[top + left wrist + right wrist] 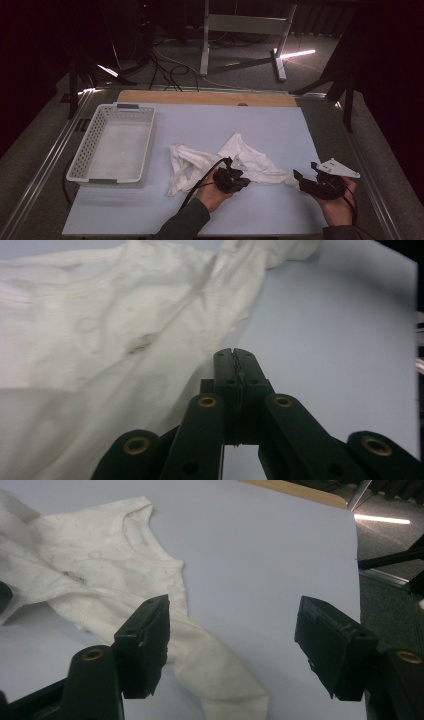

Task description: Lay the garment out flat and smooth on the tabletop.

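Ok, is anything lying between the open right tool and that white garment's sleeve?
Nothing visible. The right tool stands open with the white garment sleeve end lying between its jaws on the bare blue mat.

One white garment [235, 160] lies crumpled on the counter [280, 130]; in the left gripper view it is one pale spread of cloth [90, 340], and in the right gripper view one piece with a single sleeve end toward the camera [110, 575]. One white perforated basket [85, 150] stands at the counter's left side. There are two claws: the left claw [231, 176] and the right claw [305, 181], each with two black jaws. Two hands hold them, one apiece. One pale mat covers the counter.
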The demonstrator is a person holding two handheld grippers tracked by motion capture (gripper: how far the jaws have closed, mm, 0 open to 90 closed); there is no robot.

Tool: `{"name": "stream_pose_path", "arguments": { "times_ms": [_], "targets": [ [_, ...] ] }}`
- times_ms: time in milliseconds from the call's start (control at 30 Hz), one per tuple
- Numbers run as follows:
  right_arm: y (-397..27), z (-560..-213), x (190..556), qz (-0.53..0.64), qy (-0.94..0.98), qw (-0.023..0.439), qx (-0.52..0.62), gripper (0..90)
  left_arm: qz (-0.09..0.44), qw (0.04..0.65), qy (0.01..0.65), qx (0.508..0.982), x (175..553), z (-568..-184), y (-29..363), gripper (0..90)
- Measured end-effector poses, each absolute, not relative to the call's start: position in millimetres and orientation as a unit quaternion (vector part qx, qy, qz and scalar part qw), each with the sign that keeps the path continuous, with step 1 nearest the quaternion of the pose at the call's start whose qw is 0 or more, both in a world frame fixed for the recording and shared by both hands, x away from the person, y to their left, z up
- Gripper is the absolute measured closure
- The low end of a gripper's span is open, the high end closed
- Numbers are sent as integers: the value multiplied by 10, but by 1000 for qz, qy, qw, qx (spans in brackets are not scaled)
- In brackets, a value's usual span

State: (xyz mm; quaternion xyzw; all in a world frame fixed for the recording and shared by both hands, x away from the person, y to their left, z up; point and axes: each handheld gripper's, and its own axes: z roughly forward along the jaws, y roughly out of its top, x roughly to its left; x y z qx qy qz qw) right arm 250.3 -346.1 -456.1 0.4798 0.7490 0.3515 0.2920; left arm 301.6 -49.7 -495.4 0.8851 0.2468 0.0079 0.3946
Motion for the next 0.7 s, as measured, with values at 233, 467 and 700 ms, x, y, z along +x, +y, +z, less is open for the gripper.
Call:
{"name": "stream_pose_path", "arguments": {
  "times_ms": [233,467,700],
  "targets": [
    [-3423,-4567,2508,356,751,288,477,305,-4,435,276,857,3104,-4974,-548,509],
    [-3430,-4577,2509,357,753,285,474,308,13,411,270,871,3182,-5043,-726,487],
    [-3442,-4577,2506,356,755,286,471,309,27,384,286,878,3230,-5089,-740,883]
  ]
}}
